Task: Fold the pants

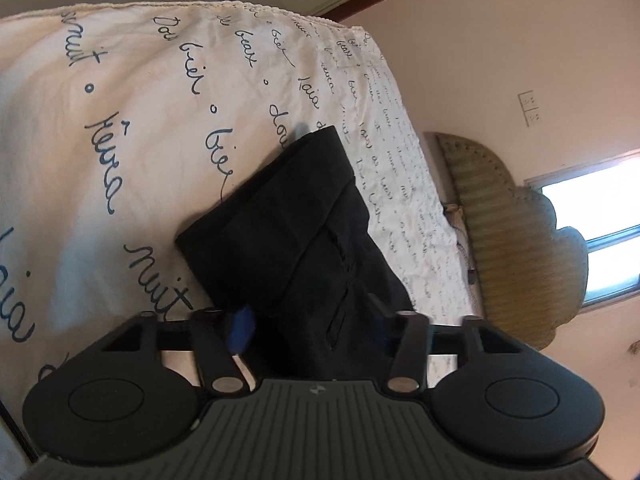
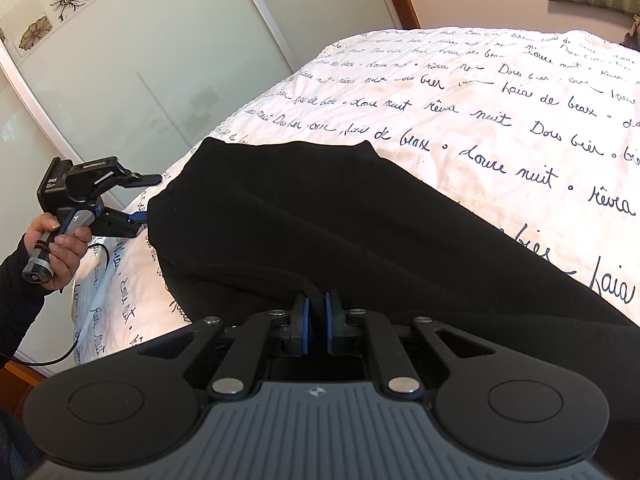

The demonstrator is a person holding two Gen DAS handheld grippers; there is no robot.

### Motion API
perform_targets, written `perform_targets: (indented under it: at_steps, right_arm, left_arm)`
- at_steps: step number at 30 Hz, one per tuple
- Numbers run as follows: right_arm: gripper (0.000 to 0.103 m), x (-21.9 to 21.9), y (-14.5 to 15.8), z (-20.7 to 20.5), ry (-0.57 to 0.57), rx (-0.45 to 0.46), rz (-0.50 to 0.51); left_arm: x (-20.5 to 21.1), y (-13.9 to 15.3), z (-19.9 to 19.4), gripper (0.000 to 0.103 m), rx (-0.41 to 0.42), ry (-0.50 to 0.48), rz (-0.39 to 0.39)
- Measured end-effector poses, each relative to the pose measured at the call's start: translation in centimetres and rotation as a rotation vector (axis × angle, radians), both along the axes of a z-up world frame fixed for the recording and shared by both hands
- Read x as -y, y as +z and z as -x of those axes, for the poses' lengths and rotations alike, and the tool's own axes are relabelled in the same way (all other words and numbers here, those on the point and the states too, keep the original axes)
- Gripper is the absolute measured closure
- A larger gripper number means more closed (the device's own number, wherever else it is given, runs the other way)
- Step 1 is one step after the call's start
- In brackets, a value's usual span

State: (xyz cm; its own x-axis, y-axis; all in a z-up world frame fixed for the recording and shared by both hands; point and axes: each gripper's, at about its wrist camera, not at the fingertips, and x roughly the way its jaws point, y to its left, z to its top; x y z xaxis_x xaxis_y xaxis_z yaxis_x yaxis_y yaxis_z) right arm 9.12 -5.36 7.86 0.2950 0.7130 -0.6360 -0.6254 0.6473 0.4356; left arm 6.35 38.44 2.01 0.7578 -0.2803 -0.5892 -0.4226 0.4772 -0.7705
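Pinching a fold of black cloth at the bottom centre of its own view, the right gripper point(image 2: 316, 322) has its blue pads drawn almost together on the near edge of the pants point(image 2: 320, 220). From there the garment runs up and away across the middle of the frame, its long axis slanting from lower right toward upper left over the white bedspread point(image 2: 460, 92) with its handwritten script.

At the far left edge of that view a hand point(image 2: 52, 248) holds the left gripper point(image 2: 150, 198) at the pants' left end; one finger sits low against the cloth edge and the other stands higher, clear of it. In the left wrist view the same cloth fills the gap between the blue-tipped fingers point(image 1: 240, 330), jaws part-way apart; whether the pads already press on it I cannot tell, since motion blur hides the tips.

The next fold, I judge, depends on both grippers holding the same long side: the right has it, the left is at the end but not surely gripping. Beyond the bed stand a frosted sliding door point(image 2: 140, 60) and a padded headboard point(image 1: 500, 240).
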Motion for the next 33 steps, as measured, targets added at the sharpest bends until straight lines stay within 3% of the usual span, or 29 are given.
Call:
perform_targets:
  at_steps: [1,2,7,8,11,14,19,25,29,33]
  right_arm:
    - [0.095,0.0,0.1,0.0,-0.001,0.001,0.0]
    - [0.095,0.0,0.2,0.1,-0.001,0.004,0.0]
    - [0.095,0.4,1.0,0.8,0.004,0.027,-0.025]
    - [0.095,0.5,1.0,1.0,0.004,0.027,-0.035]
    - [0.095,0.3,0.8,1.7,0.01,0.027,-0.034]
    - [0.095,-0.5,0.4,2.5,0.036,0.02,-0.01]
    - [0.095,-1.7,1.1,4.4,0.086,0.06,0.036]
    - [0.095,-0.8,2.3,6.2,0.069,0.089,-0.025]
    - [0.095,-1.2,-0.3,6.3,0.046,0.029,0.02]
    - [0.095,-1.4,-1.7,6.2,0.01,0.005,0.005]
  left_arm:
    - [-0.1,0.4,-0.1,0.085,0.006,-0.002,-0.022]
    - [-0.2,1.2,-0.1,0.091,0.025,-0.006,-0.054]
    - [0.5,6.6,0.8,0.094,0.253,-0.072,-0.215]
    - [0.7,6.9,1.0,0.094,0.268,-0.075,-0.24]
    - [0.5,4.7,0.8,0.094,0.148,-0.074,-0.269]
    - [-0.7,0.8,1.3,0.093,0.015,-0.056,-0.212]
    - [-1.0,-0.3,2.4,0.092,0.013,-0.042,-0.186]
    - [-1.6,-1.0,2.0,0.082,-0.002,-0.039,-0.16]
    - [-1.4,-1.0,2.9,0.077,0.028,-0.002,-0.084]
    - [1.7,1.3,5.4,0.051,0.051,-0.007,-0.072]
